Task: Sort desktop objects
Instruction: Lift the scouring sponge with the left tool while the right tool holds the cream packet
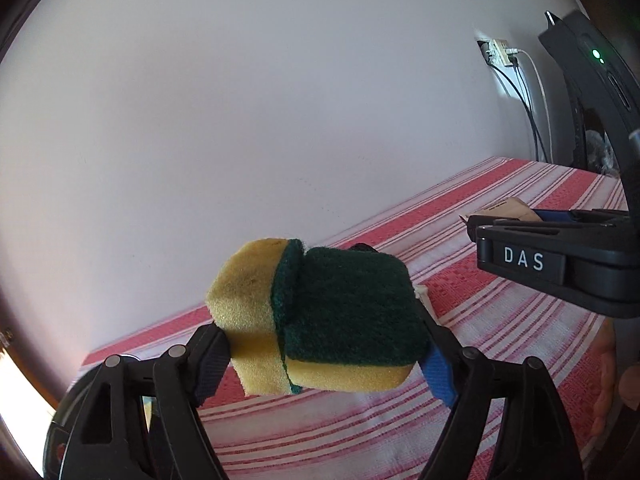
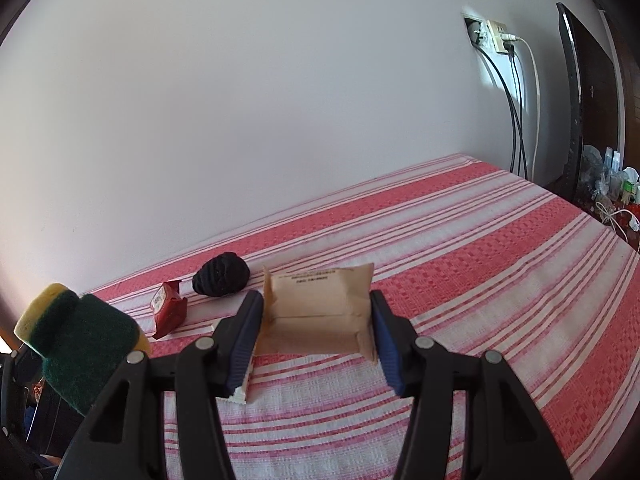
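item: two held things, both lifted clear of the striped cloth [image 2: 460, 240].
left gripper [image 1: 324, 356]: clamped across a stack of two sponges [image 1: 320, 312], long axis crosswise between the pads.
right gripper [image 2: 316, 344]: pinching a tan packet [image 2: 320, 308] by its short ends.
we judge the red packet [image 2: 168, 308] and black knitted lump [image 2: 222, 278] lie ahead-left of the right tool, nearer our left hand.

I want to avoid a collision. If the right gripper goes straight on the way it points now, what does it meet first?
The right gripper, already holding the tan packet, would probably meet the striped cloth first, short of the wall; depth is unclear.
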Demonstrator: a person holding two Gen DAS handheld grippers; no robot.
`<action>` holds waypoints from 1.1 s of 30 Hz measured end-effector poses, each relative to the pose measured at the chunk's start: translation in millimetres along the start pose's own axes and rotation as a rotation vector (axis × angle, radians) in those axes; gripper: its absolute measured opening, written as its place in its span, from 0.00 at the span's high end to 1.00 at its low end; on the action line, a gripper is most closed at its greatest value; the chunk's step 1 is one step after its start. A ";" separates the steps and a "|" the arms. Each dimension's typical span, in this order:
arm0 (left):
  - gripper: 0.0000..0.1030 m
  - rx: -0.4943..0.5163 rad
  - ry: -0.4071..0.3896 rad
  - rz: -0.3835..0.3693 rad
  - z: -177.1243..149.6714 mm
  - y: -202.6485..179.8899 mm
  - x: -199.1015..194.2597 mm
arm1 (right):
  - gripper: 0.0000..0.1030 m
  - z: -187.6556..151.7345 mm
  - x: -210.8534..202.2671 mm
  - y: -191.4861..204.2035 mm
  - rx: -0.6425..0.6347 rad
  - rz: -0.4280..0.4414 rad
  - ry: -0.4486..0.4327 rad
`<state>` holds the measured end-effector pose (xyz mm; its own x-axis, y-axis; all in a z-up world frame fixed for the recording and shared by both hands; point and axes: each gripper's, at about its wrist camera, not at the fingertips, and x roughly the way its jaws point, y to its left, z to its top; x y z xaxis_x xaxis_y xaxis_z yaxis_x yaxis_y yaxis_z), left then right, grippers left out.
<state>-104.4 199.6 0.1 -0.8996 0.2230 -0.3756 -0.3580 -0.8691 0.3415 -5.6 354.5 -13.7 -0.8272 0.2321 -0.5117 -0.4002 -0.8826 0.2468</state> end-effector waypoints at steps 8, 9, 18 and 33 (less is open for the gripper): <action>0.18 -0.154 0.087 -0.169 -14.5 9.3 14.5 | 0.47 0.0 -0.2 1.7 -0.005 0.004 0.003; 0.18 -0.174 0.104 -0.191 -21.9 12.6 13.2 | 0.47 -0.1 -0.6 2.1 -0.006 0.005 0.002; 0.15 -0.420 0.233 -0.448 -36.1 29.8 34.8 | 0.46 1.0 -3.0 3.0 -0.003 0.019 0.001; 0.14 -0.487 0.151 -0.533 -27.3 54.3 10.8 | 0.46 4.2 -6.5 -1.6 0.034 0.037 -0.004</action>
<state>-126.7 142.7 -9.0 -0.5778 0.6372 -0.5100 -0.5539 -0.7651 -0.3284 -1.2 356.1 -7.3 -0.8433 0.2016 -0.4983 -0.3826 -0.8762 0.2930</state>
